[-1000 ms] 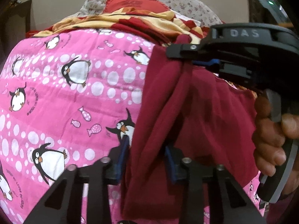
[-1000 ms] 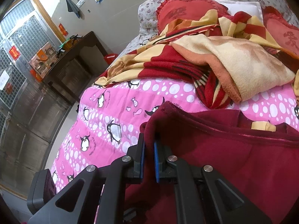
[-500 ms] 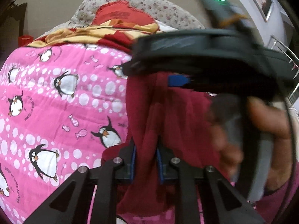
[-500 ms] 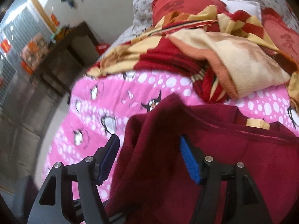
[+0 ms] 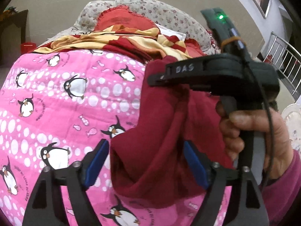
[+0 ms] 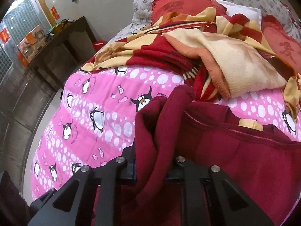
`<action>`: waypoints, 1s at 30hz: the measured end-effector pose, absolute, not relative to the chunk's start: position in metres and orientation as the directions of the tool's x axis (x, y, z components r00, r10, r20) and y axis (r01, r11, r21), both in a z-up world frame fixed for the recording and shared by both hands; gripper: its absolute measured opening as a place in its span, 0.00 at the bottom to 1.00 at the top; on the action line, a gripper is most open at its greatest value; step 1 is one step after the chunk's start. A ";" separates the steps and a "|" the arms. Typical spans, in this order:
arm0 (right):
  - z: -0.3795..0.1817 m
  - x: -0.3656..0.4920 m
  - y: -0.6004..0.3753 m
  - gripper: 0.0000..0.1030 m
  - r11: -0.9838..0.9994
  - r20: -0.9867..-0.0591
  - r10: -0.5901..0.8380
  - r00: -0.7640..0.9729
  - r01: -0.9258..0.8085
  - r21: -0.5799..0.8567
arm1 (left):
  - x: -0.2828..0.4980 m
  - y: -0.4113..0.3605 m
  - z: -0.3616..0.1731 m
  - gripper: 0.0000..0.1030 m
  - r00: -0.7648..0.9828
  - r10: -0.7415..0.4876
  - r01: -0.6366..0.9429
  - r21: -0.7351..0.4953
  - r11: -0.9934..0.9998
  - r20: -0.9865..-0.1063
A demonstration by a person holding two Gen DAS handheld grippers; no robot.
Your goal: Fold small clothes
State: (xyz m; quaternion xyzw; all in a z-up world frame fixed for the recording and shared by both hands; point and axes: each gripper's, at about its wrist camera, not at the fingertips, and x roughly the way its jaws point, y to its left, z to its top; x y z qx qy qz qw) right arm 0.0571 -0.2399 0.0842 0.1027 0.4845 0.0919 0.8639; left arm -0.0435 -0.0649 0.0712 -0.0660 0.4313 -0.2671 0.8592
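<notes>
A dark red garment [image 5: 160,131] hangs bunched over a pink penguin-print quilt [image 5: 65,103]. My left gripper [image 5: 144,162] is open, its blue pads wide apart on either side of the hanging fold. My right gripper [image 6: 152,171] is shut on a thick fold of the same garment [image 6: 235,150], which spreads to the right over the quilt [image 6: 97,116]. In the left wrist view the right gripper [image 5: 207,75] sits above the cloth, held by a hand.
A red and yellow blanket [image 6: 216,52] is heaped at the head of the bed with red pillows [image 6: 176,5] behind it. A dark wooden table [image 6: 56,41] stands left of the bed. The quilt's left edge drops to the floor.
My left gripper has gone from shut on the garment to open. My right gripper has gone from open to shut on a fold of it.
</notes>
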 end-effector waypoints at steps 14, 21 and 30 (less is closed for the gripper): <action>0.083 0.053 -0.252 0.17 0.950 -0.819 0.297 0.491 -0.064 0.306 | -0.042 -0.071 0.057 0.35 0.415 -0.531 0.403 -0.374 0.835 -0.739; 0.095 0.037 -0.264 0.17 0.953 -0.800 0.280 0.531 -0.057 0.296 | -0.055 -0.079 0.078 0.29 0.411 -0.553 0.413 -0.394 0.821 -0.725; 0.126 0.018 -0.294 0.16 0.975 -0.787 0.204 0.583 -0.045 0.219 | -0.080 -0.127 0.116 0.28 0.390 -0.585 0.513 -0.359 0.779 -0.711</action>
